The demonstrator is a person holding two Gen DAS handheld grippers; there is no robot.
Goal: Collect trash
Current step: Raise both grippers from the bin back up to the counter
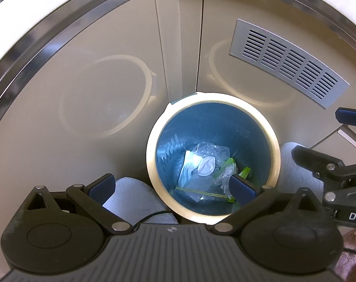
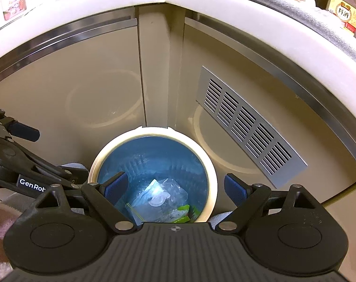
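Observation:
A round bin with a cream rim [image 1: 152,141] and a blue liner stands on the floor in a cabinet corner. At its bottom lies trash [image 1: 206,164]: clear plastic bags, a white lid and green wrappers. My left gripper [image 1: 173,188] hovers open over the bin's near-left edge, its right pad [image 1: 243,189] above the opening, nothing between the pads. My right gripper [image 2: 175,189] is open too, spanning the bin's rim [image 2: 212,181] from above and holding nothing. The trash [image 2: 161,197] shows below it. Each gripper appears at the edge of the other's view.
Beige cabinet doors meet in a corner behind the bin. A metal vent grille [image 2: 248,127] sits on the right door. Grey cloth [image 1: 135,197] lies around the bin's base. A white countertop above carries bottles [image 2: 345,11] and packets.

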